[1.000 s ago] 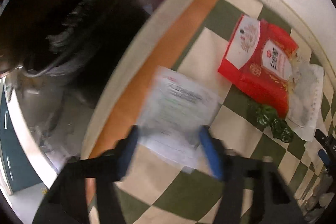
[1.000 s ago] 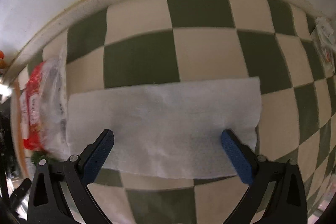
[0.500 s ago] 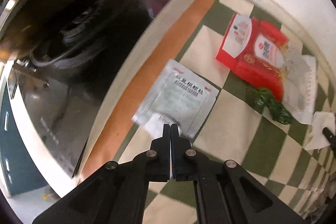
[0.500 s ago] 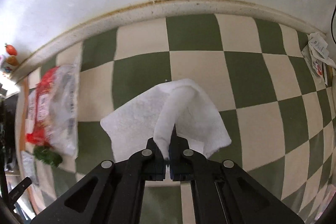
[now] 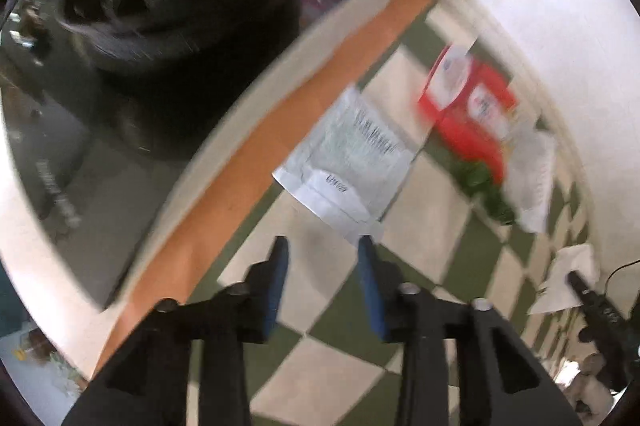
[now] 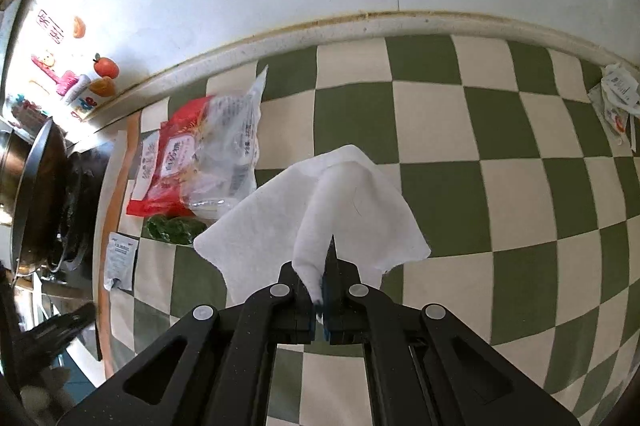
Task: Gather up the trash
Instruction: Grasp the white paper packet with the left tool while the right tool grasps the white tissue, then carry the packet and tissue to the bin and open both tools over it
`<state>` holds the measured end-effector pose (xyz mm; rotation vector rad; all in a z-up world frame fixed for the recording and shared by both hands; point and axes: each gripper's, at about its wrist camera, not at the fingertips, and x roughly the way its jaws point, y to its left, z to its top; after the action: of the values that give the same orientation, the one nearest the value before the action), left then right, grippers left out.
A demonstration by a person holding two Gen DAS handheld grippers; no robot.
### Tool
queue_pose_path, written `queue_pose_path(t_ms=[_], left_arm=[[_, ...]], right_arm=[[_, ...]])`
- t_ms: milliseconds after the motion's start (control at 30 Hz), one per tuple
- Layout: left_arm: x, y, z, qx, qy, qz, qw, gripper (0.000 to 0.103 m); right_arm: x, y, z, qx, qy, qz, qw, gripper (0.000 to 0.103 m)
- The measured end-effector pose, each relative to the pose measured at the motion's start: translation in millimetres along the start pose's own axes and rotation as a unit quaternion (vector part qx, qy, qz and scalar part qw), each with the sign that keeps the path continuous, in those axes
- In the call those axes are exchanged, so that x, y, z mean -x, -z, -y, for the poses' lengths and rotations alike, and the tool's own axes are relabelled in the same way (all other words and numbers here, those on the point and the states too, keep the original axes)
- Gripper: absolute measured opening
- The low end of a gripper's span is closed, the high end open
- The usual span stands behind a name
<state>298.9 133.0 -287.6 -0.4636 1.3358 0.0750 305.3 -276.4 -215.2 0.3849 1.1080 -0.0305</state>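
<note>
We see the right claw (image 6: 320, 302) clamped on the white paper towel (image 6: 320, 214); the left claw (image 5: 322, 266) gapes wide near the grey foil sachet (image 5: 352, 154) on the checkered worktop (image 6: 520, 186).

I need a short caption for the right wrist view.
Right tongs shut on a white tissue above the checkered counter.

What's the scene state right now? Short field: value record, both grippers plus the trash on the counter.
surface: green and cream checkered countertop
left gripper: open, holding nothing
grey foil sachet: just ahead of the left fingertips; contact unclear, blurred
right gripper: shut on white paper towel
red and clear plastic bag: lying flat by the wall
dark green scrap: beside the bag
</note>
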Motion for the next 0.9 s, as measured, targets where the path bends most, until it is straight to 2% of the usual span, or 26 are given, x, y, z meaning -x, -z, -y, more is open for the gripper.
queue_pose_path(t_ms=[33, 67, 133, 200, 333, 433, 500, 633, 667, 700, 767, 900], left_arm=[[-0.2, 0.6, 2.5, -0.006, 0.005, 0.018, 0.9998, 0.040], [1.9, -0.7, 5.8, -0.014, 0.012, 0.029, 0.9994, 0.057], [-3.4, -3.4, 6.7, -0.003, 0.023, 0.022, 0.9995, 0.058], [-4.9, -3.6, 0.6, 0.028, 0.048, 0.017, 0.9983, 0.058], [-4.9, 0.6, -15.2, 0.108, 0.112, 0.019, 0.9876, 0.058], [-8.7, -6.5, -15.1, 0.145, 0.120, 0.030, 0.9818, 0.058], [-10.2, -16.6, -8.4, 0.155, 0.097, 0.033, 0.9826, 0.058], [-12.2, -33.7, 9.7, 0.136, 0.017, 0.033, 0.9901, 0.054], [-14.6, -37.0, 16.5, 0.122, -0.016, 0.031, 0.9919, 0.034], [-17.2, -39.9, 23.1, 0.106, -0.046, 0.027, 0.9929, 0.007], [-20.1, -41.5, 28.5, 0.092, -0.056, 0.021, 0.9939, 0.007], [-2.0, -32.6, 35.0, 0.062, -0.069, 0.050, 0.9944, 0.006]], right_arm=[[-5.2, -2.8, 0.6, -0.002, 0.001, 0.000, 1.000, 0.001], [-7.0, -3.9, 2.2, -0.005, 0.001, 0.000, 1.000, 0.001], [-9.3, -7.1, 3.8, -0.005, 0.004, 0.003, 1.000, 0.001], [-11.7, -9.6, 6.5, -0.010, 0.005, 0.003, 1.000, 0.001], [-16.0, -12.2, 13.4, -0.025, 0.006, 0.002, 1.000, 0.001], [-21.9, -14.3, 16.2, -0.034, 0.009, -0.001, 0.999, 0.001], [-24.8, -16.1, 16.6, -0.037, 0.012, -0.001, 0.999, 0.001], [-29.1, -19.8, 18.3, -0.042, 0.022, 0.004, 0.999, 0.001], [-29.4, -20.7, 19.2, -0.044, 0.024, 0.004, 0.999, 0.001], [-29.4, -21.5, 20.7, -0.048, 0.025, 0.005, 0.999, 0.001], [-27.8, -22.4, 21.8, -0.050, 0.027, 0.008, 0.998, 0.002], [-18.2, -22.8, 20.0, -0.044, 0.023, 0.015, 0.999, 0.001]])
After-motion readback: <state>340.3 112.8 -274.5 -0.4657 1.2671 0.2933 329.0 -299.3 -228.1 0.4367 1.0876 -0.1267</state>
